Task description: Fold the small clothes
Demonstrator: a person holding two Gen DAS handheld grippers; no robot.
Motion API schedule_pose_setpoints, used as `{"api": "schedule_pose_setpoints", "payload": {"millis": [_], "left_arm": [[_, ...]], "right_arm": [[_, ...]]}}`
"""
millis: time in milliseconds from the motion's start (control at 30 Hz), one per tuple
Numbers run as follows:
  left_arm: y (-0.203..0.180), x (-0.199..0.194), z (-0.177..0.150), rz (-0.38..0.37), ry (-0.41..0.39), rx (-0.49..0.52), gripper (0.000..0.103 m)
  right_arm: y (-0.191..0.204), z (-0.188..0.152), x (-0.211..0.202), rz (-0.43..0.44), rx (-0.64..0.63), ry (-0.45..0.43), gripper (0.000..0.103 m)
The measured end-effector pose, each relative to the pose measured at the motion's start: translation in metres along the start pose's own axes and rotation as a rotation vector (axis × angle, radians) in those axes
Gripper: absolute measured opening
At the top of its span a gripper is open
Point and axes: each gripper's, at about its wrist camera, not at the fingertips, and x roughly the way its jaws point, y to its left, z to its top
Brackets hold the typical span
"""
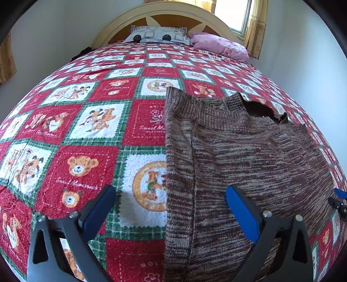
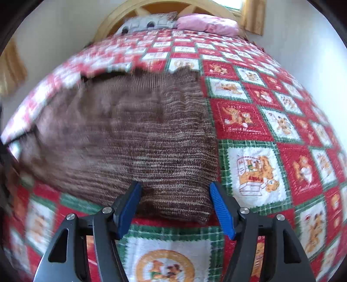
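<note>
A brown marled knit garment (image 1: 249, 164) lies flat on the patchwork quilt, partly folded, with a sleeve laid along its left edge and its neck opening at the far end. My left gripper (image 1: 171, 199) is open and empty above the garment's left edge. The tip of the other gripper (image 1: 339, 200) shows at the right edge. In the right wrist view the same garment (image 2: 134, 138) fills the middle left, blurred on its left side. My right gripper (image 2: 174, 198) is open and empty, its fingers either side of the garment's near right corner.
The bed is covered by a red, white and green teddy-bear quilt (image 1: 91, 138). A grey patterned pillow (image 1: 156, 35) and a pink pillow (image 1: 219, 46) lie by the wooden headboard (image 1: 164, 13). White walls and a curtained window (image 1: 256, 23) stand behind.
</note>
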Motion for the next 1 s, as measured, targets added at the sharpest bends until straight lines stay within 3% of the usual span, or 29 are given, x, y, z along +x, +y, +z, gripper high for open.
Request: {"api": "schedule_pose_setpoints", "payload": {"millis": [133,233,367,567,700,800,1000], "left_arm": [[0.008,-0.007,-0.001,-0.007,-0.028,-0.034,0.103],[0.021,-0.017,-0.002,-0.012,-0.076,-0.096,0.103],[0.046,-0.028,-0.006,-0.048,-0.113,-0.206,0.103],[0.081,-0.046,-0.020,-0.185,-0.169,-0.364,0.103],[0.090,-0.059,-0.025,-0.215,-0.229,-0.398,0.103],[0.096,-0.062,-0.028,-0.258,-0.233,-0.421,0.103],[0.125,-0.054,-0.037,-0.402,-0.162,-0.522,0.103]], "right_arm": [[0.012,0.003,-0.021,-0.079,0.008,-0.064,0.066],[0.040,0.007,-0.037,-0.100,-0.070,-0.132,0.066],[0.089,0.012,-0.045,-0.022,-0.198,-0.181,0.066],[0.179,0.014,-0.028,0.061,-0.412,-0.189,0.066],[0.231,0.009,-0.027,0.117,-0.556,-0.240,0.066],[0.270,0.002,-0.023,0.107,-0.686,-0.284,0.066],[0.307,-0.003,-0.015,0.134,-0.761,-0.283,0.066]]}}
